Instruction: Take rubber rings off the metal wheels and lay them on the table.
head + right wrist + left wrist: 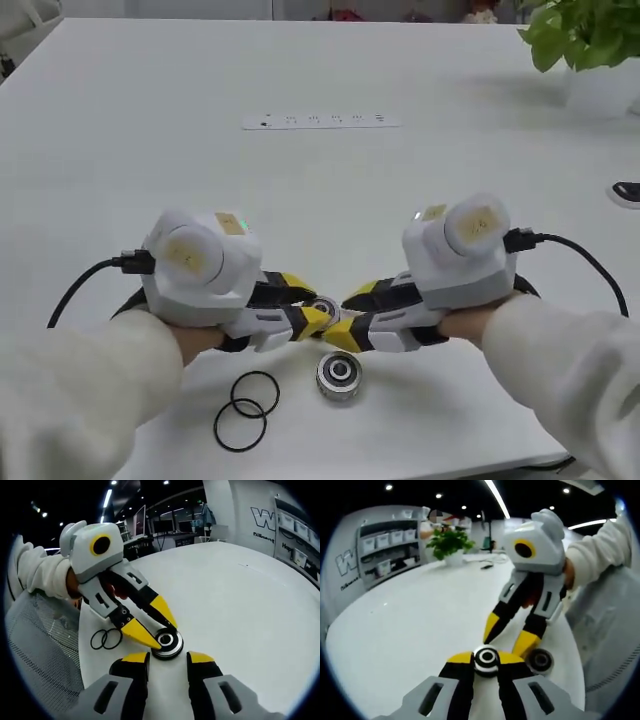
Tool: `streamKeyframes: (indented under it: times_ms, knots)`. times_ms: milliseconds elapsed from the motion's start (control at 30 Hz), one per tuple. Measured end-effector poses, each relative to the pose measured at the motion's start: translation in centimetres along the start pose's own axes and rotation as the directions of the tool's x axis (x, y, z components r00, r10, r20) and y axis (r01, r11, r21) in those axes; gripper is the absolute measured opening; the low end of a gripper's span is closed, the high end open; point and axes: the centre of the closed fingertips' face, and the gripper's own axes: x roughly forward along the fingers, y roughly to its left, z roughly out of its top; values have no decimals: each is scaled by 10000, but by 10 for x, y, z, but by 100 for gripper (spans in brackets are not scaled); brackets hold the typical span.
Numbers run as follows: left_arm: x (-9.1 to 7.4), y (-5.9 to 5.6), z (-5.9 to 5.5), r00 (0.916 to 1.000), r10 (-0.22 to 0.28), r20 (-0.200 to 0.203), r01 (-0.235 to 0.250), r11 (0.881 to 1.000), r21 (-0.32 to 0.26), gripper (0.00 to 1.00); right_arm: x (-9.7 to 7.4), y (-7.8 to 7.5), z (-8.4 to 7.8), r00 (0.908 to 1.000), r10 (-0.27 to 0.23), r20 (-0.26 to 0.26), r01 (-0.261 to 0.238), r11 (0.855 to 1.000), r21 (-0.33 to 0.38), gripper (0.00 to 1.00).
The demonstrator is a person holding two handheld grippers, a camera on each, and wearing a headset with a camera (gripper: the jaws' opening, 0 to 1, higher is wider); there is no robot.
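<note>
My left gripper (486,659) is shut on a small metal wheel (486,661) with a black rubber ring on it. That wheel (167,642) sits just past the fingertips of my right gripper (167,658), which is open, its jaws either side of it and not touching. From above, both grippers meet tip to tip over the near table, the left gripper (313,316) facing the right gripper (352,318). A second wheel (340,376) lies on the table below them. Two loose black rubber rings (247,408) lie overlapping to its left.
The white table (320,200) stretches far ahead, with a white power strip (320,121) in its middle. A potted plant (585,35) stands at the far right and a dark object (628,192) lies at the right edge. The table's front edge is close below the rings.
</note>
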Motion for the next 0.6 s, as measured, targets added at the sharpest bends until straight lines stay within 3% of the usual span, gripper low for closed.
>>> streamKeyframes:
  times_ms: [133, 267, 600]
  knots:
    - [1, -3, -1, 10000, -49, -13, 49, 9999, 93, 16, 1, 1, 1, 10000, 19, 65, -19, 10000, 52, 26]
    - [2, -5, -3, 10000, -66, -50, 68, 9990, 447, 15, 2, 1, -2, 9998, -82, -162, 77, 9994, -341, 23]
    - [1, -5, -2, 10000, -65, 54, 63, 9993, 361, 15, 1, 1, -2, 9999, 47, -130, -53, 9989, -473, 17]
